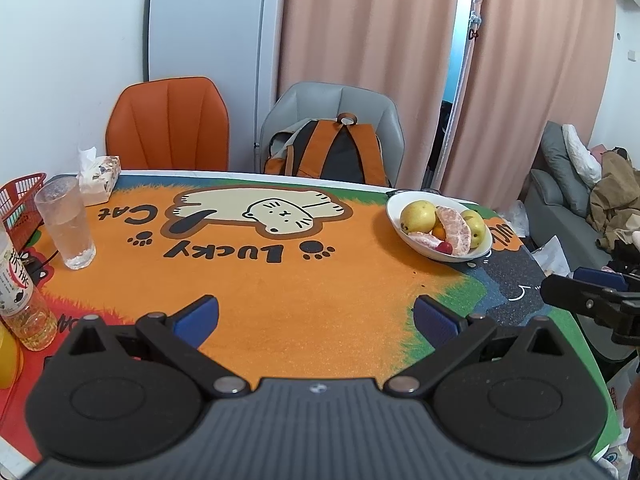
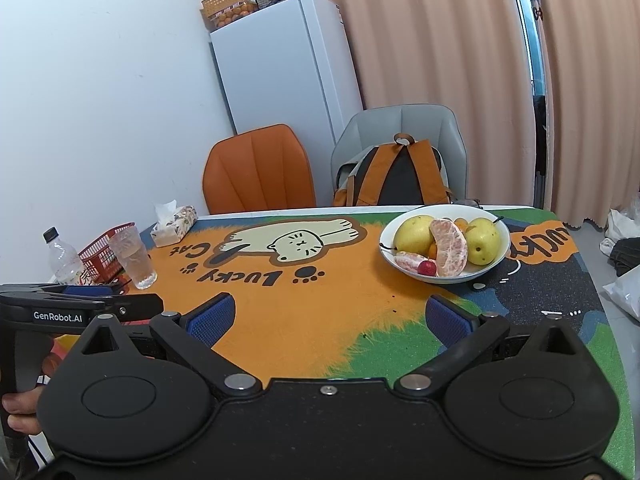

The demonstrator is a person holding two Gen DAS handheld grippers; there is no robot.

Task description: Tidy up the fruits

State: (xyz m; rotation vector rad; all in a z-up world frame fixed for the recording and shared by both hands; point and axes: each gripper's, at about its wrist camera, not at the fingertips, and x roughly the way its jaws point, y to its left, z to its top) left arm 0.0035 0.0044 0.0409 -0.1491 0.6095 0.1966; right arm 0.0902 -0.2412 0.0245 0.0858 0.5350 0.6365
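A white bowl of fruit stands at the far right of the table. It holds two yellow pears, peeled grapefruit segments, a small orange fruit and a small red fruit. A red basket sits at the far left. My left gripper hovers open over the orange mat, with nothing between its blue pads. My right gripper is open too, short of the bowl. Each gripper shows at the edge of the other's view.
A tall glass, a plastic bottle and a tissue box stand on the left side. An orange chair and a grey chair with a backpack face the far edge.
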